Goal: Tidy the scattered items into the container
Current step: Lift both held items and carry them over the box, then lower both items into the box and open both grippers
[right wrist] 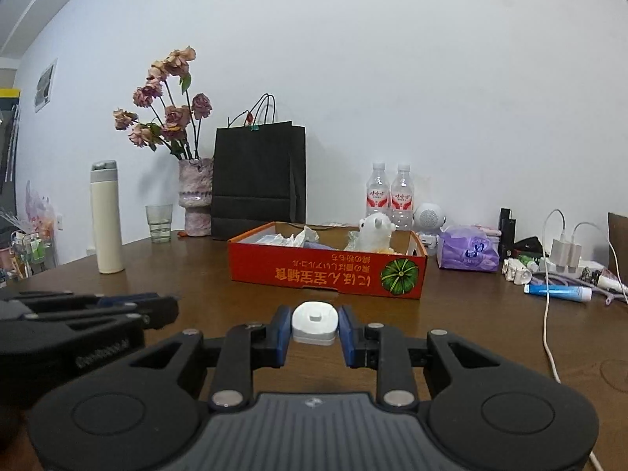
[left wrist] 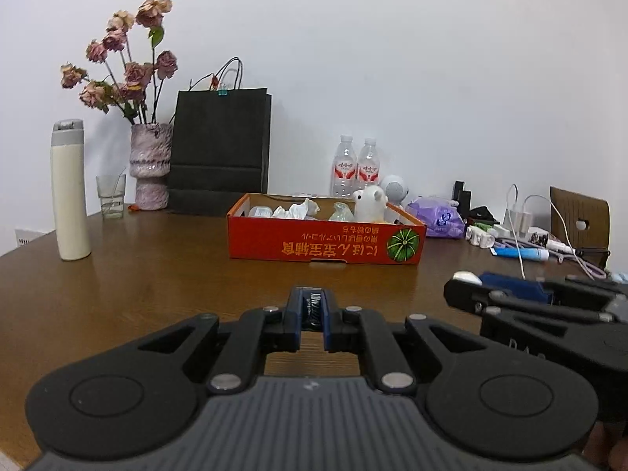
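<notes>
My left gripper (left wrist: 311,314) is clamped on a thin dark printed packet, my right gripper (right wrist: 314,324) on a small white plastic case. The shallow red cardboard box (right wrist: 325,274) sits at 12 o'clock, apart from both.

A small white plastic piece (right wrist: 314,322) is clamped between the blue pads of the right tongs (right wrist: 314,331), above the brown worktop (right wrist: 490,333). Straight ahead of them an orange cardboard box (right wrist: 325,274) is seen, holding a white plush animal (right wrist: 375,231) and crumpled wrappers. The left tongs (right wrist: 157,306) are seen alongside, to the left.
</notes>
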